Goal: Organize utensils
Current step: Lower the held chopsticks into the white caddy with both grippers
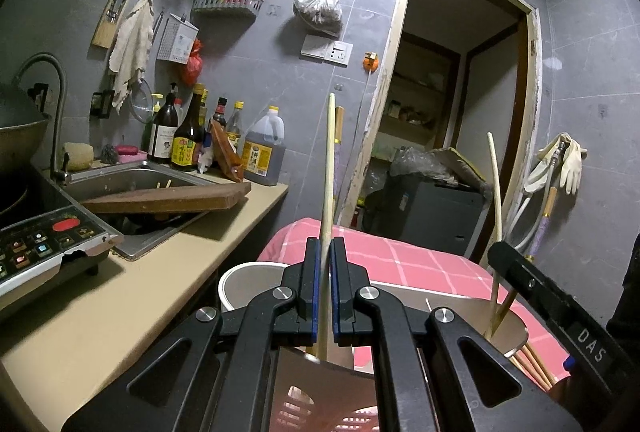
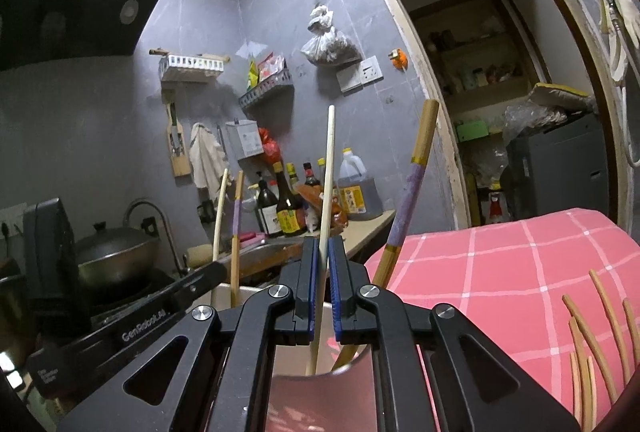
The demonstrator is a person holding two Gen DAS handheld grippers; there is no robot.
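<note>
The lower ends of both pale chopsticks vanish behind the gripper bodies, into white holders whose insides cannot be made out. The left gripper (image 1: pixel 326 264) has its jaws clamped on 1 slim, pale chopstick (image 1: pixel 329 160) standing near upright over a holder (image 1: pixel 240 280). The right gripper (image 2: pixel 323 264) pinches another pale chopstick (image 2: pixel 328 168), beside a purple-banded wooden chopstick (image 2: pixel 412 184), near the pink checked cloth (image 2: pixel 520 264)
</note>
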